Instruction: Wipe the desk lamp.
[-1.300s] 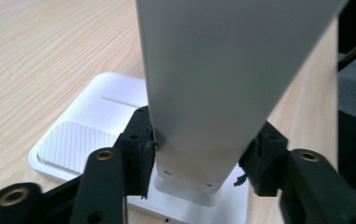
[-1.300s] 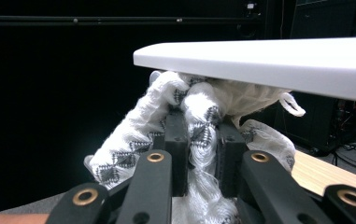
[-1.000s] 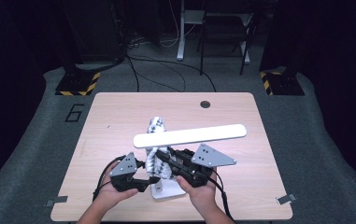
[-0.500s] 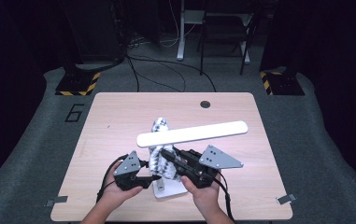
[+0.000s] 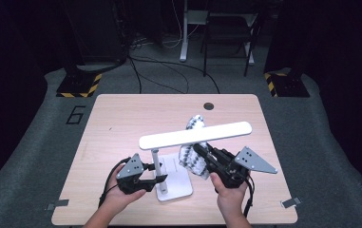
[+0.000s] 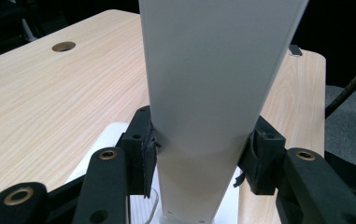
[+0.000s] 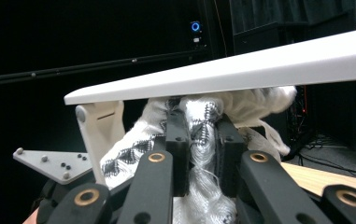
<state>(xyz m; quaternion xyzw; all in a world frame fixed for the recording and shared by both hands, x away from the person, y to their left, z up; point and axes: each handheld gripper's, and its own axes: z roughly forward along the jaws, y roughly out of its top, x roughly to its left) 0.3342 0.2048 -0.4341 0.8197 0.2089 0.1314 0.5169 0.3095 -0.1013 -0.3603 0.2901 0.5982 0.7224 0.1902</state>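
Grey floor mat (image 5: 76, 114) reads, seemingly, "6".

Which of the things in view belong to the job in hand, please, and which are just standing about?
In the job:
desk lamp, its post between the left tool jaws
white cloth, pinched by the right tool

Standing about:
table
floor cables
yellow-black striped stands

The desk (image 5: 121, 118) is evenly lit from overhead; surroundings fall into deep shadow. The lamp head (image 5: 195, 135) appears bright, near overexposed, in the left gripper view. The high view is soft, low resolution. The right gripper view background is nearly black.
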